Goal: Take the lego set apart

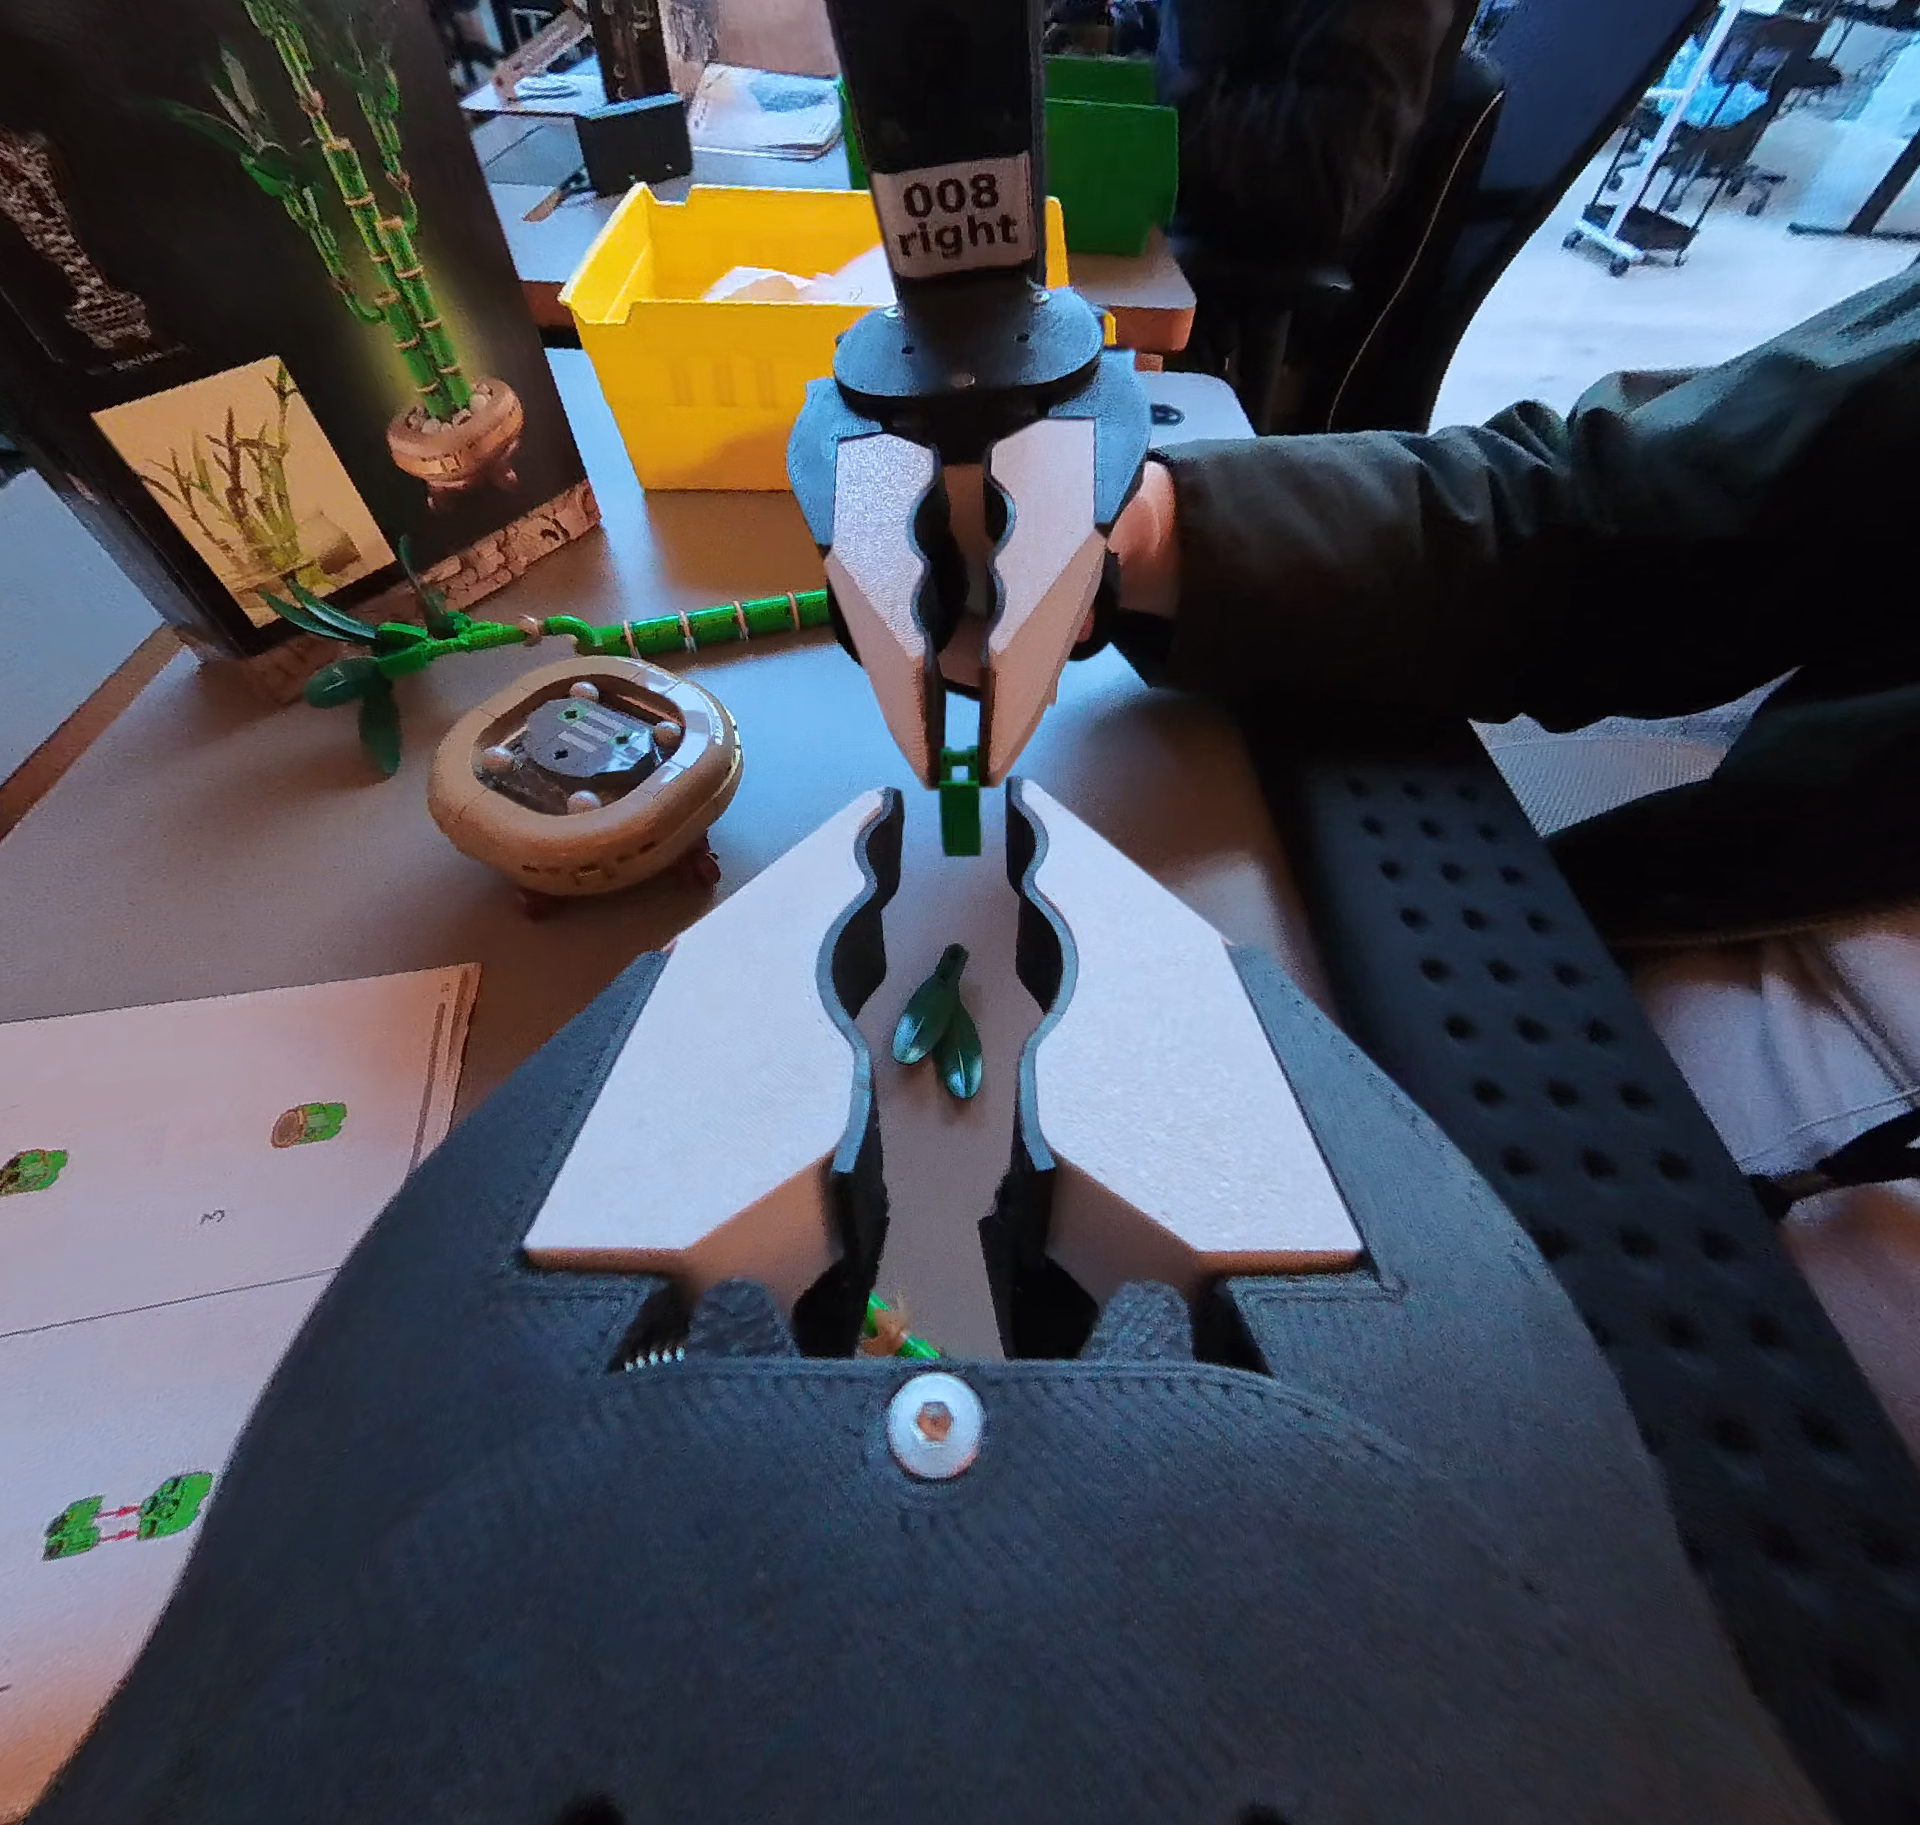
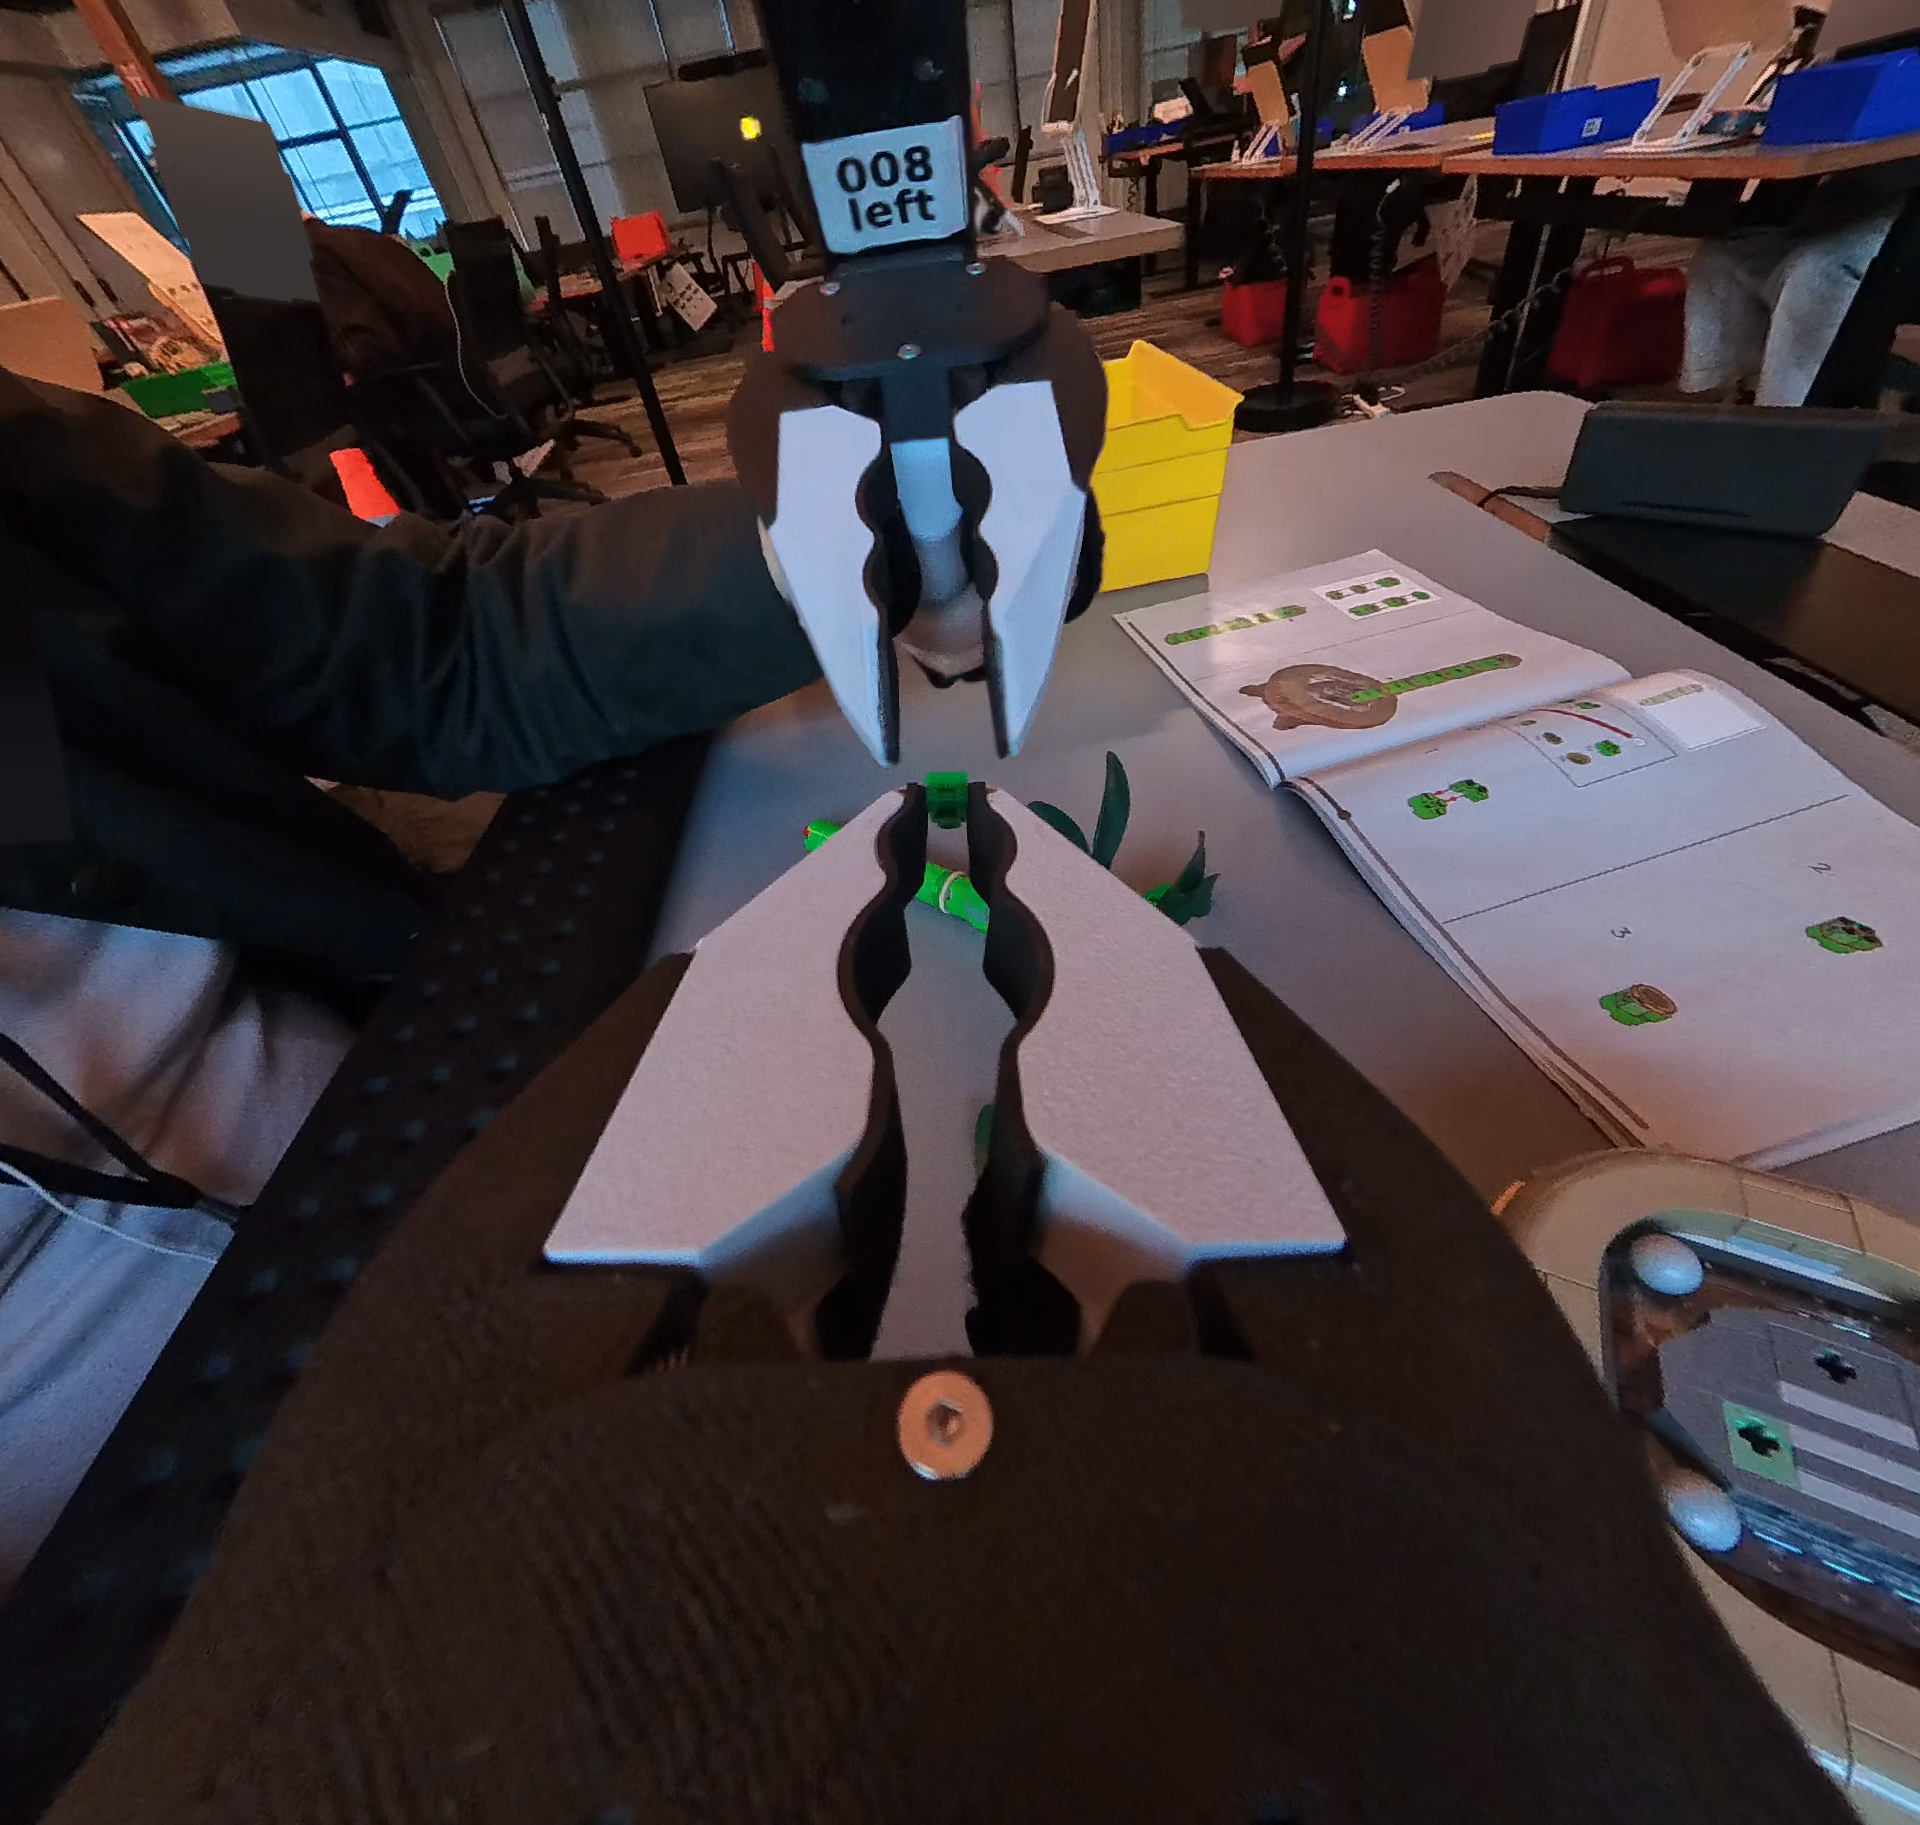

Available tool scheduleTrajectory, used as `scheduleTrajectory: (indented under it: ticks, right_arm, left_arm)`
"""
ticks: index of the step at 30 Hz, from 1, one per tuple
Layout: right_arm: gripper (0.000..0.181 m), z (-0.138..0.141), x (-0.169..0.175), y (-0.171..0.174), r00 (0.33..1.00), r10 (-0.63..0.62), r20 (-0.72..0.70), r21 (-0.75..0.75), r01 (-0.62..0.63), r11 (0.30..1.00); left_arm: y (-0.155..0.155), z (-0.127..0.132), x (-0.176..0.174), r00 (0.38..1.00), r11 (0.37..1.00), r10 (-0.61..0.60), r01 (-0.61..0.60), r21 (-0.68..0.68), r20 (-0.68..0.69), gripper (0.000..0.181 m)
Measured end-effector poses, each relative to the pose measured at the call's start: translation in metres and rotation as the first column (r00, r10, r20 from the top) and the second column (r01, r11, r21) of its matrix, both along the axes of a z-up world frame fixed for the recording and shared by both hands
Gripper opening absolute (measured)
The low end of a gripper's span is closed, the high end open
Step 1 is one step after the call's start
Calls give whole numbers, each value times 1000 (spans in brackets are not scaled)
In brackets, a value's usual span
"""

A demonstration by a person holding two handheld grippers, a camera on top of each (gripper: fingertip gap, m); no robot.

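Note:
My right gripper (image 2: 948, 796) is shut on a small green lego piece (image 2: 945, 801), held above the grey table. In the left wrist view it (image 1: 961, 773) comes down from above, with the piece (image 1: 958, 825) hanging from its tips. My left gripper (image 1: 956, 793) is open and empty, tip to tip with the right one, its fingers on either side of the piece without touching it; it also shows in the right wrist view (image 2: 951, 747). A dark green leaf piece (image 1: 940, 1022) lies on the table below. The tan pot base (image 1: 582, 778) and a long bamboo stalk (image 1: 675, 627) lie at the left.
A yellow bin (image 1: 707, 373) and the set's box (image 1: 260, 269) stand at the back. An open instruction booklet (image 2: 1558, 788) lies on the table. Another stalk piece (image 2: 951, 887) and leaves (image 2: 1112, 799) lie under the grippers. A black perforated chair (image 1: 1558, 1048) sits by the table edge.

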State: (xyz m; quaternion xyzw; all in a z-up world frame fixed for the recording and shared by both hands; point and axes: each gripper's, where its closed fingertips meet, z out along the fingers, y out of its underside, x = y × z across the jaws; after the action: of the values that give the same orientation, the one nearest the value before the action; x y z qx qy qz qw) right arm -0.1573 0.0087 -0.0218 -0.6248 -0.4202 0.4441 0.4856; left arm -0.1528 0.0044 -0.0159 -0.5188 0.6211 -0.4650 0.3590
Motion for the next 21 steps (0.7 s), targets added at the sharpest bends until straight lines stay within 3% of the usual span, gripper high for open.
scheduleTrajectory:
  ticks: [3, 15, 18, 21]
  right_arm:
    - [7, -1, -1, 0, 1000, 5, 6, 0, -5, 1000]
    - [7, -8, -4, -1, 999, 8, 45, -2, -8, 1000]
    - [7, -4, -2, -1, 999, -3, 49, 41, 1, 999]
    - [7, -7, 19, 7, 996, -58, 64, 36, 55, 998]
  left_arm:
    - [-2, -5, 4, 1000, 1000, 0, 0, 20, -29, 6]
    - [-4, -13, 3, 997, 999, -21, 24, 47, -75, 6]
    - [-4, -9, 2, 997, 999, -36, 38, 31, -69, 6]
    - [22, 10, -18, 998, 998, 53, -53, 28, 15, 5]
